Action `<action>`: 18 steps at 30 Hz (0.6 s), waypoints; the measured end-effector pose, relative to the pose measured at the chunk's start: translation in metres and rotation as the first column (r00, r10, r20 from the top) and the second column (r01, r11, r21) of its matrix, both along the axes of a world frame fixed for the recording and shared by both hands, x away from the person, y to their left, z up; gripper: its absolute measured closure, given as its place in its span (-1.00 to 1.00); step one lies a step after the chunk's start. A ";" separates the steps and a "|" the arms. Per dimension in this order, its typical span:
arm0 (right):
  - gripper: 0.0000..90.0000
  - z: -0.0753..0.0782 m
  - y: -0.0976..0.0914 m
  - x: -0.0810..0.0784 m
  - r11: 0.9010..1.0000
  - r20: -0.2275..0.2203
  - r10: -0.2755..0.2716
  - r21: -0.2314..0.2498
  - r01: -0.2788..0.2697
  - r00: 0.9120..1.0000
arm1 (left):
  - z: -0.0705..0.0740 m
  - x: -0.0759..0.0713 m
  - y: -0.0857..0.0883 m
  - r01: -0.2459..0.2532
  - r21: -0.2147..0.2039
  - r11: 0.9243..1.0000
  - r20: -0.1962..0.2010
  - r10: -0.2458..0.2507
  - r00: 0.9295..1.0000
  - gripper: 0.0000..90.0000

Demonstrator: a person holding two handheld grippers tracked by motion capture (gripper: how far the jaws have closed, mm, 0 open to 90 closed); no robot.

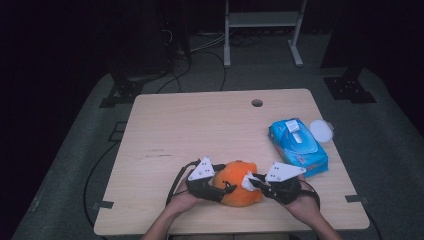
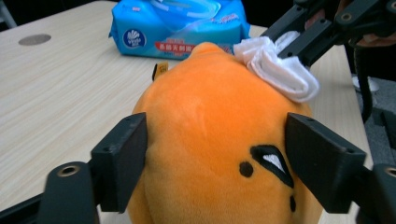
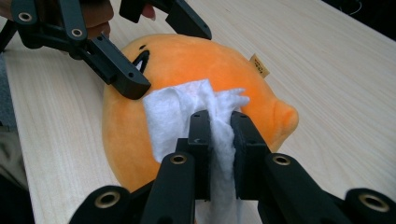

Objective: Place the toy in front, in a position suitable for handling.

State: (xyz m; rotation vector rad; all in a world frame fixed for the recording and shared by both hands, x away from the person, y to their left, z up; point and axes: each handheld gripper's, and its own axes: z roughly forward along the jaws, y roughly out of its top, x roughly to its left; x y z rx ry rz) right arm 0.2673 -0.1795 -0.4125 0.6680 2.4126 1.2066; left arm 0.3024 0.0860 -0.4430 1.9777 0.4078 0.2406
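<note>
While both hands work at the near edge of the table, these lines run from near to far.

Left gripper (image 1: 226,189): its jaws stand either side of the orange plush toy (image 1: 239,189), pads pressed into the fabric at the toy's flanks, so it steadies the toy in a clamp.

Right gripper (image 3: 219,128): clenched tight on a folded white wipe (image 3: 187,116), which drapes from between the jaws onto the toy's side.

Plush toy, place: resting on the wooden table (image 1: 200,130) close to the person's side, between the two grippers, its stitched face turned toward the left gripper.

Plush toy, handling: judged soft, light and squashy; it will dent under a grip and could slide or roll on the smooth wood. Best held across its widest part, low on both flanks, as now.

Wipe, handling: thin, limp and probably damp; it needs a firm pinch near the fold.

Farther right: a blue pack of wet wipes (image 1: 298,146) lies well apart from the toy.

Beyond it: a small round white lid (image 1: 321,130) just beside the pack, near the table's right edge.
</note>
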 end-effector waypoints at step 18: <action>0.76 -0.002 -0.018 0.022 0.993 -0.064 -0.084 0.078 0.089 0.994 | -0.004 -0.001 0.000 0.040 0.004 0.999 0.018 -0.040 0.999 -0.39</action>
